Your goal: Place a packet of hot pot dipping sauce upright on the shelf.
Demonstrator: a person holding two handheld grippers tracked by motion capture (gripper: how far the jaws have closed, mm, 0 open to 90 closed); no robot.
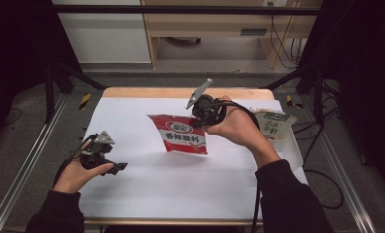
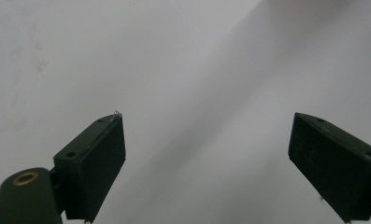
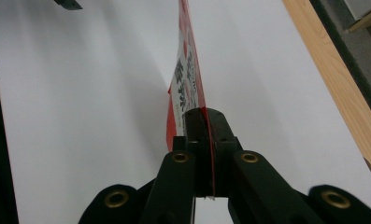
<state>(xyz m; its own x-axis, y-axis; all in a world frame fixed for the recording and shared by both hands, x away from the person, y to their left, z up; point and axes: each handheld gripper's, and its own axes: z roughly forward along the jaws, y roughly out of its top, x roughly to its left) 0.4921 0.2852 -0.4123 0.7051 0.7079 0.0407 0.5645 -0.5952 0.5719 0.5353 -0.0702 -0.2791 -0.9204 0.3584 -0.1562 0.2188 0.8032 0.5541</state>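
- Red seasoning sachet (image 1: 183, 135) hanging just above the middle of the counter (image 1: 146, 194), pinched at its upper right corner, roughly two o'clock on the pack, lower edge apart from the white sheet.
- Right gripper (image 1: 198, 118) clenched on that corner; in the right gripper view, jaws pressed together on the thin sealed edge of the red seasoning sachet (image 3: 189, 79), pack seen edge-on and running away toward twelve o'clock.
- Left gripper (image 1: 118, 167) resting low at about eight o'clock on the counter, released, jaws spread wide with nothing between; in the left gripper view, left gripper (image 2: 211, 163) over bare white counter (image 2: 183, 60).
- Green and white sachet (image 1: 272, 124) lying at about three o'clock, partly behind the right hand (image 1: 236, 127).
- Handling, judged: light, thin, flexible foil or plastic, likely slick; bends and sways when held by one corner, so apt to swing or slip. Best hold probably on the flat sealed border, not on the filled middle, where contents could shift or get crushed.
- Count: two sachets, one red and one green and white; two grippers; one counter.
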